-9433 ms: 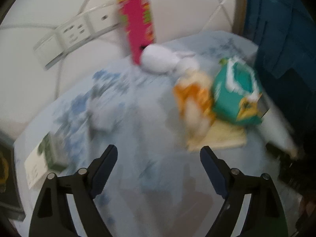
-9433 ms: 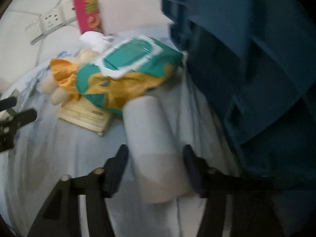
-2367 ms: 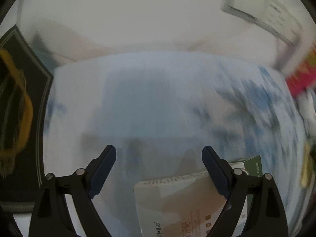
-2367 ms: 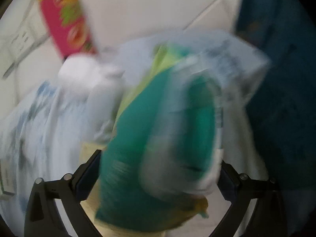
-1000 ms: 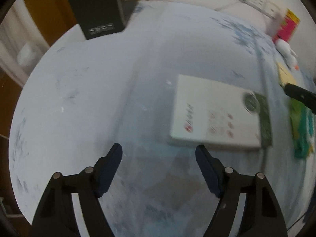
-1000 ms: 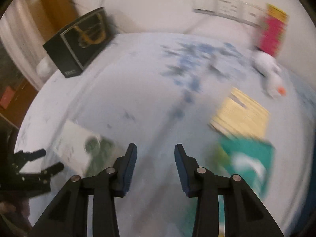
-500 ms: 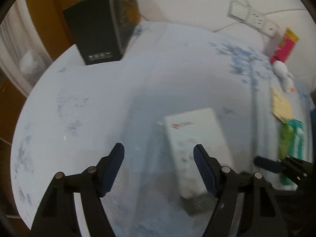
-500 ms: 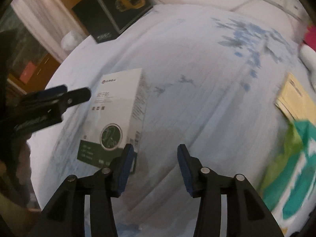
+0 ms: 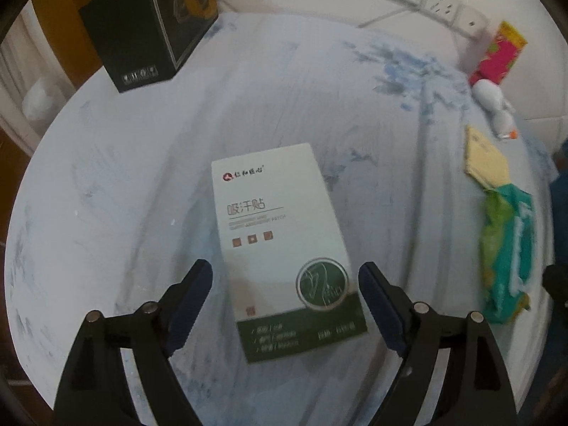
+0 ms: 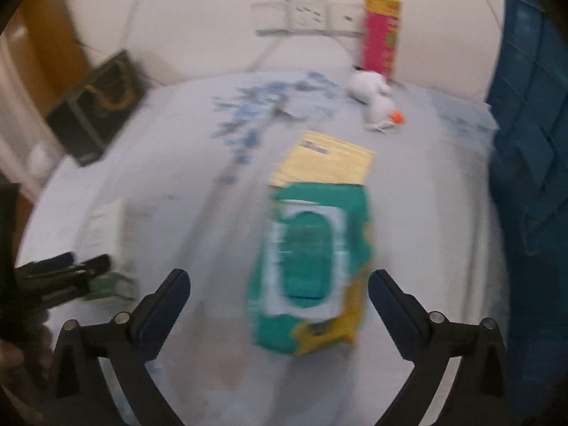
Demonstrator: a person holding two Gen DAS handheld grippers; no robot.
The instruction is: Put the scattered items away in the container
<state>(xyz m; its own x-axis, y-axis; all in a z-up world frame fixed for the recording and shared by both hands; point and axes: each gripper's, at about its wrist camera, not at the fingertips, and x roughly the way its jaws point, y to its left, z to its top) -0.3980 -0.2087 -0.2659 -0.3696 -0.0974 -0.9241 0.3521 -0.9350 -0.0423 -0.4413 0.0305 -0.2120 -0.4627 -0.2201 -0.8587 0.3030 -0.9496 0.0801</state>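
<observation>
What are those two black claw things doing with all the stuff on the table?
A person is tidying up with a claw in each hand. The left gripper is open, lined up on a white and green box lying flat on the table. The right gripper is open too, lined up on a green wipes pack. Neither holds anything yet. The blue container waits at the right, and a white toy, a yellow card and a pink can are still out.
</observation>
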